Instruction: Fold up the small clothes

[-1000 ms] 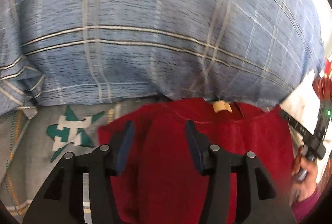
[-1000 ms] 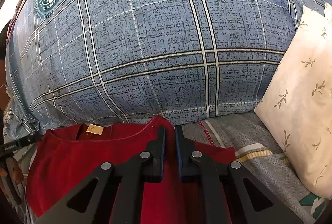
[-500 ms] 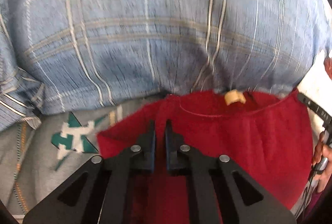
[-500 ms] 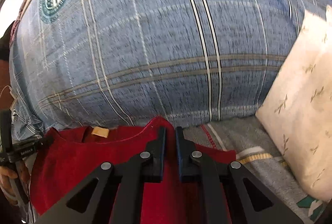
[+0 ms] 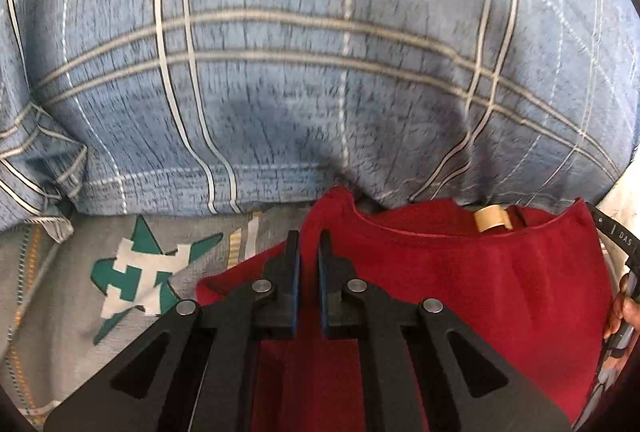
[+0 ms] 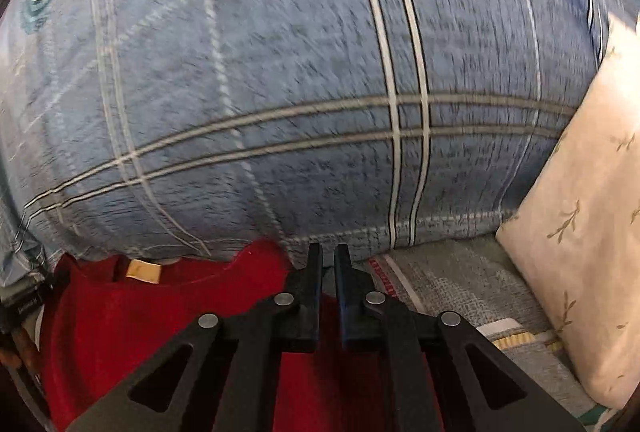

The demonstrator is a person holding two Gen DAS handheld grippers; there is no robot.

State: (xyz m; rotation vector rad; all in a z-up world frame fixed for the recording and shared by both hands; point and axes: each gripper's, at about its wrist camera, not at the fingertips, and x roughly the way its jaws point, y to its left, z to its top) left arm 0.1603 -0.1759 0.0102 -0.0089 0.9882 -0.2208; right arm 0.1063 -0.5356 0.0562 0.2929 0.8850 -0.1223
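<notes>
A red garment (image 5: 460,288) is seen lying on a grey patterned bedspread (image 5: 60,296), its neckline with a tan label (image 5: 491,219) turned toward a large blue plaid pillow (image 5: 320,72) that fills the upper part of both views.

In the left wrist view the left tongs (image 5: 308,244) are held at 6 o'clock, drawn together with the red cloth of the garment's shoulder pinched between the pads; the shoulder is bunched up at the tips, at about 12 o'clock from them. A green and white star print (image 5: 140,272) is seen on the bedspread at 9 o'clock from the tongs. A hand (image 5: 624,308) on a dark handle is glimpsed at the 3 o'clock edge.

In the right wrist view the right tongs (image 6: 328,260) are likewise closed, clamped on the garment's other shoulder, with the red cloth raised at 10 o'clock from the tips. A cream pillow with a leaf sprig print (image 6: 580,272) is propped at 3 o'clock, touching the plaid pillow.
</notes>
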